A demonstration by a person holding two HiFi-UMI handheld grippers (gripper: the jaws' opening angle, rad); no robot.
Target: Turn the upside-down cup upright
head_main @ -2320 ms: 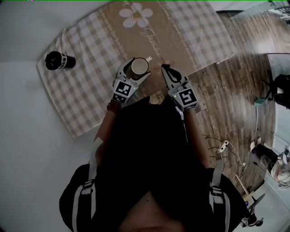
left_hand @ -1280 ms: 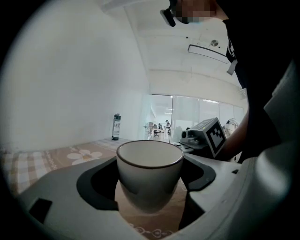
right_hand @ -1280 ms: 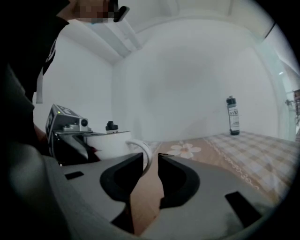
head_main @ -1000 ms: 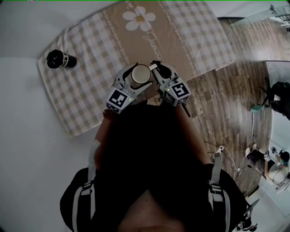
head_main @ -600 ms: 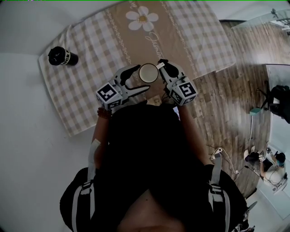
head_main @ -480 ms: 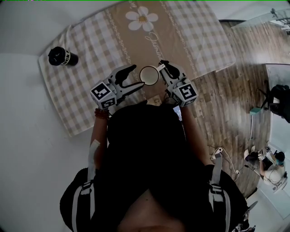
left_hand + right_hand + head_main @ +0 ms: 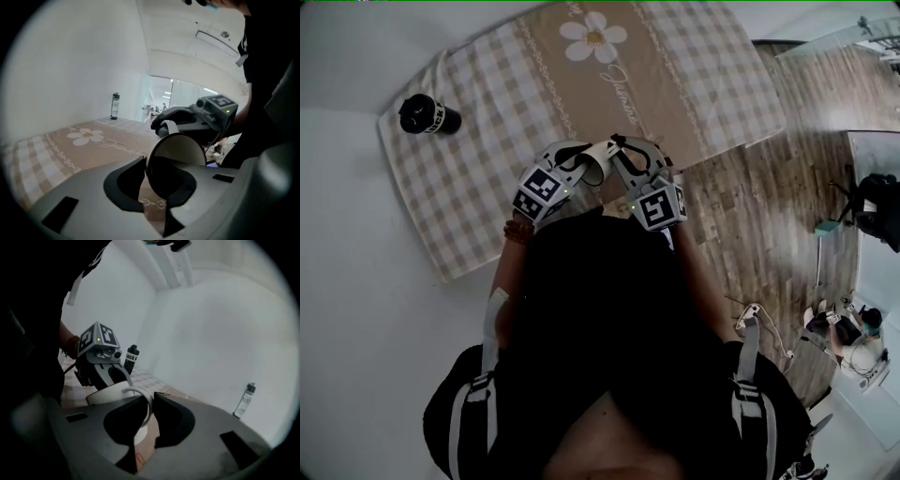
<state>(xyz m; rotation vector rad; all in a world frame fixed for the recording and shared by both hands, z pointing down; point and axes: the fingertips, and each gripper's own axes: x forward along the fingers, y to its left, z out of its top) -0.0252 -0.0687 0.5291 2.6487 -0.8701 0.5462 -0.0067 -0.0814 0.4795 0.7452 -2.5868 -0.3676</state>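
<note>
From above, my left gripper and right gripper meet over the table's checked cloth and cover their load.

Left gripper view: my jaws are closing on the wall of the tilted cup. I should grip it firmly before turning.

Right gripper view: my jaws are clamped on the handle. The cup's bottom is hidden.

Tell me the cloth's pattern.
The cloth is beige-and-white check with a tan centre band and white daisy; best in head view.
</note>
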